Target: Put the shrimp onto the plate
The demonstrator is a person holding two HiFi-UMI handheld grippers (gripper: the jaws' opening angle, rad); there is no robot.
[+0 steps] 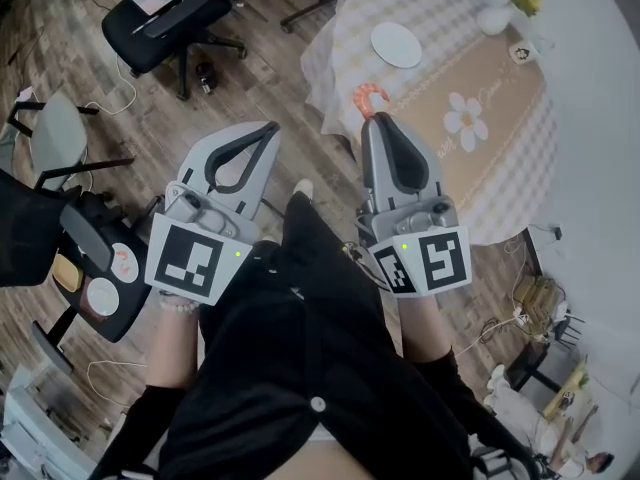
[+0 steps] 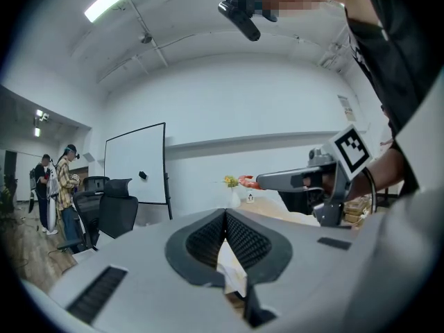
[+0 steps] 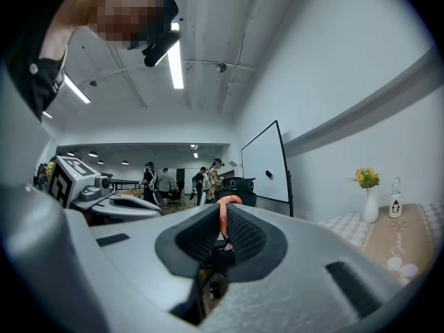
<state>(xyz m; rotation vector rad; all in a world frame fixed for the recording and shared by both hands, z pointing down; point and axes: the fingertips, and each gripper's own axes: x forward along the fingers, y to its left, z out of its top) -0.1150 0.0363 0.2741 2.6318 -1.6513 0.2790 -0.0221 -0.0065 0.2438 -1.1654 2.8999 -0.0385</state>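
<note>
An orange shrimp [image 1: 369, 93] sticks out from the tips of my right gripper [image 1: 371, 118], which is shut on it, held in the air near the edge of the round table [image 1: 520, 168]. In the right gripper view the shrimp [image 3: 222, 220] stands as a thin orange strip pinched between the dark pads. The white plate [image 1: 397, 44] lies on the checked cloth farther in, beyond the shrimp. My left gripper [image 1: 271, 126] hangs over the floor left of the table, jaws shut on nothing; its own view shows the pads [image 2: 239, 238] meeting with nothing between them.
A vase of yellow flowers [image 1: 510, 8] and a small card [image 1: 522, 52] stand at the table's far side on a beige runner. Office chairs [image 1: 170, 18] stand on the wooden floor at the left. A whiteboard [image 2: 135, 165] and people [image 2: 59, 186] are in the background.
</note>
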